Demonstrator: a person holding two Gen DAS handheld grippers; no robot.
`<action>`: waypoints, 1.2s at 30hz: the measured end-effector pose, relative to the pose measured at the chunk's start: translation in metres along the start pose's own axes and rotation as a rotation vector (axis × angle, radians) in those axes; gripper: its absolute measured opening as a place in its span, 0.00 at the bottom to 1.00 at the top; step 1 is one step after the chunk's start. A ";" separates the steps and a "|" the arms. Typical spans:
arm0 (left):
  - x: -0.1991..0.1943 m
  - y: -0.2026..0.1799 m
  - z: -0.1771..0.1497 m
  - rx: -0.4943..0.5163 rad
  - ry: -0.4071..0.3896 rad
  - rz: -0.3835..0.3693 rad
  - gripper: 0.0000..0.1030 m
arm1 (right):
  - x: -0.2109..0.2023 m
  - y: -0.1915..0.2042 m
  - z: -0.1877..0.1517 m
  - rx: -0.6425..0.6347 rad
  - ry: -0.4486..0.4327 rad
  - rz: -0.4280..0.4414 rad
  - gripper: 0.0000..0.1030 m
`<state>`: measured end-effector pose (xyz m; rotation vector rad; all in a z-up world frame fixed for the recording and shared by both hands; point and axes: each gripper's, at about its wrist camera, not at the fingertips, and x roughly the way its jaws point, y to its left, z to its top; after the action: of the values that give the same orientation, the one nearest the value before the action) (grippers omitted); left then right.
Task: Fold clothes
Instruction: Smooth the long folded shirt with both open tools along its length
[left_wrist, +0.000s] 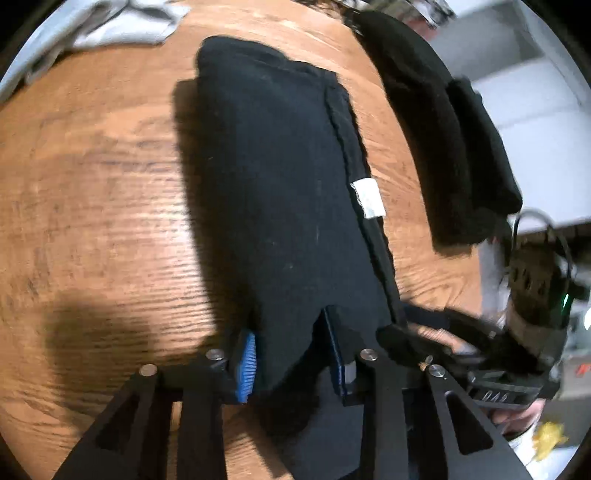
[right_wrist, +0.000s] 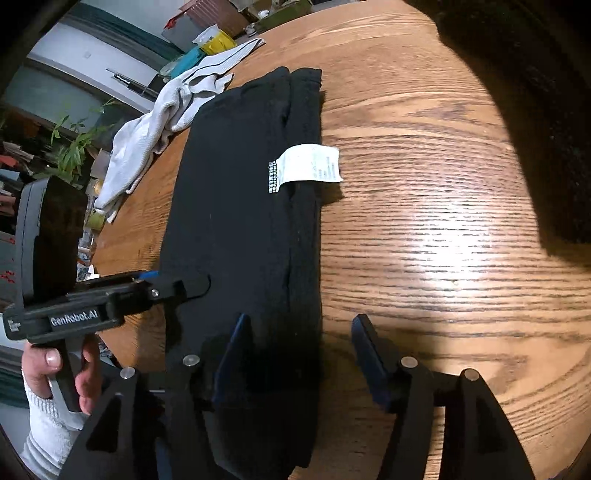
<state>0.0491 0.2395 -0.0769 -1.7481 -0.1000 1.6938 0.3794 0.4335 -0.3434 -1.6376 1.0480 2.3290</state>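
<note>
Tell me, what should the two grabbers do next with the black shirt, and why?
Probably lift both away. The black shirt already lies folded into a narrow strip on the table. The right gripper stands open, one finger over the cloth and one over bare wood. The left gripper has cloth between its fingers, so it should open wider first.

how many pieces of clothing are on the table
3: a folded black garment with a white tag in the middle, a crumpled light grey garment at the far-left edge, another folded black garment right. Others may be hidden.

Left gripper fingers parted — right gripper fingers apart.
</note>
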 end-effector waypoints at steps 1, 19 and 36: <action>0.001 0.003 -0.002 -0.036 0.000 -0.006 0.51 | 0.000 0.000 -0.002 0.004 0.001 0.003 0.61; 0.030 -0.012 -0.084 -0.052 -0.045 -0.047 0.67 | -0.010 -0.008 -0.039 0.041 0.012 0.038 0.64; 0.054 0.009 -0.114 -0.097 -0.076 -0.212 0.68 | -0.010 -0.007 -0.076 0.086 -0.023 0.121 0.63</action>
<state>0.1571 0.2124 -0.1376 -1.6776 -0.3938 1.6224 0.4464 0.3974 -0.3519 -1.5545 1.2568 2.3331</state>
